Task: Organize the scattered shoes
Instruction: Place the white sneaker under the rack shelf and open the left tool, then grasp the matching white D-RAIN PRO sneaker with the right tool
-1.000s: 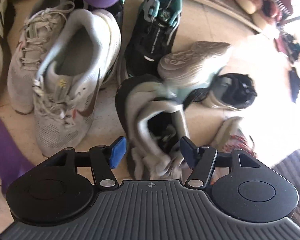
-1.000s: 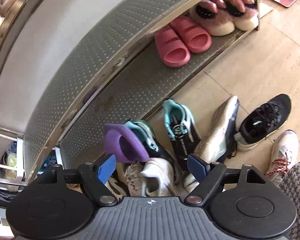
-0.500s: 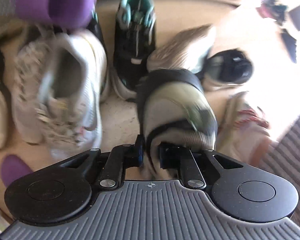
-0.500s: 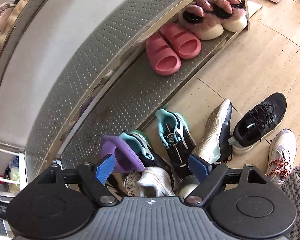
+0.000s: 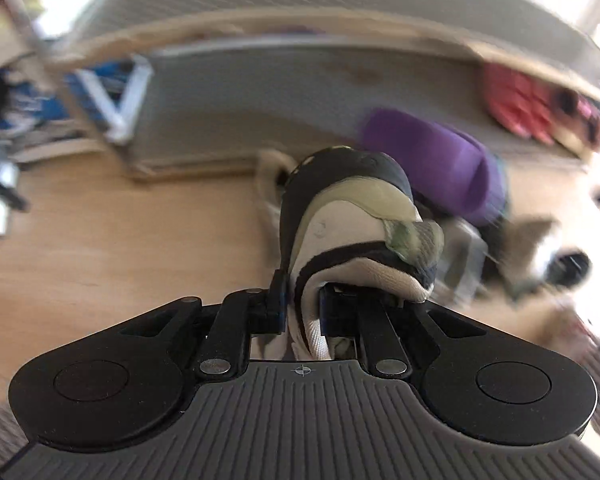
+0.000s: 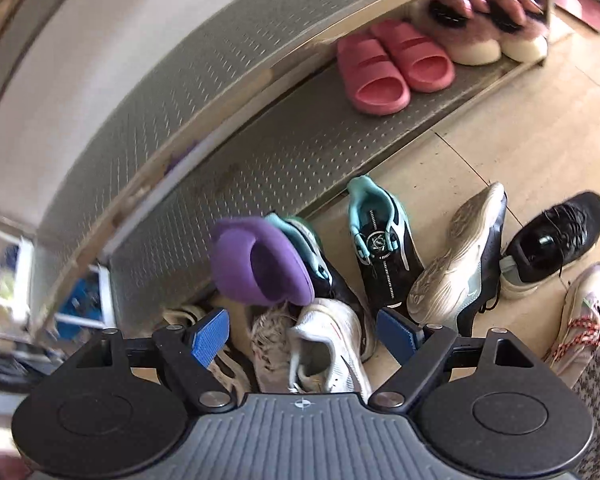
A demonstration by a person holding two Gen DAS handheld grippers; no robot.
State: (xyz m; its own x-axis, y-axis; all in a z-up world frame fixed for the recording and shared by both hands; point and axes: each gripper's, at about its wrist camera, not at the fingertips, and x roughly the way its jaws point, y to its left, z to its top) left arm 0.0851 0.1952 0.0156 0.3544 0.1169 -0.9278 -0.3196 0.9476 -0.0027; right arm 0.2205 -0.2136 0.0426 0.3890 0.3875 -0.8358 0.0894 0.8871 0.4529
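Pinching the heel of a black and white shoe (image 5: 348, 232), the left gripper (image 5: 302, 312) held it up off the floor (image 5: 100, 240), likely to carry it to the rack (image 6: 300, 140). The right gripper (image 6: 302, 336) hung with its fingers wide apart over the pile of shoes (image 6: 324, 344), holding nothing.

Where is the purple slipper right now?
In the right wrist view the purple slipper sits left of centre, propped on the teal-and-black sneaker at the foot of the metal shoe rack.

Left tool (image 5: 302, 308) clamped on a shoe's (image 5: 352, 224) heel collar; right tool (image 6: 304, 330) spread wide, holding nothing
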